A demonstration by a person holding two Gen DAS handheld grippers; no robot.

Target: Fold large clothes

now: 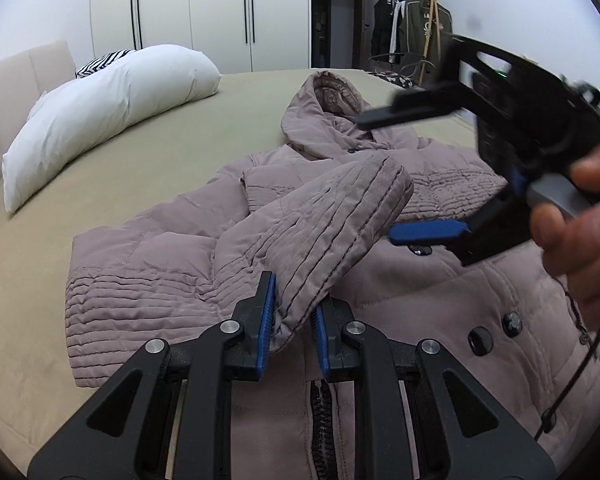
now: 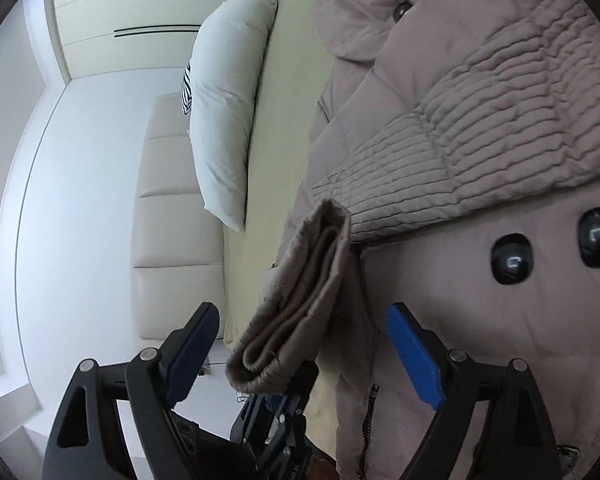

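Right now your left gripper (image 1: 294, 320) is pinched on the cuff end of the coat sleeve (image 1: 332, 216), its blue pads narrow against the quilted fabric, and it holds that sleeve lifted above the coat (image 1: 420, 288) so it slants up toward one o'clock in the left wrist view. Your right gripper (image 2: 300, 356) stands wide with nothing between its fingers; in its own view the folded cuff (image 2: 296, 304) hangs in the gap without either pad touching it, and from the left camera it hovers at three o'clock just beside the sleeve. The coat lies front up on the bed (image 1: 240, 116), hood (image 1: 328, 100) toward twelve o'clock, buttons (image 1: 480, 340) and zipper showing near you, and its other sleeve (image 1: 140, 288) is spread at nine o'clock. A white pillow (image 1: 108, 112) lies well apart at ten o'clock. By the look of it you are on the sleeve-folding step, early in the fold. Next, the sleeve wants laying flat across the chest, cuff pointing inward; let your free gripper steady the sleeve or smooth the padding, since it will likely spring back up.
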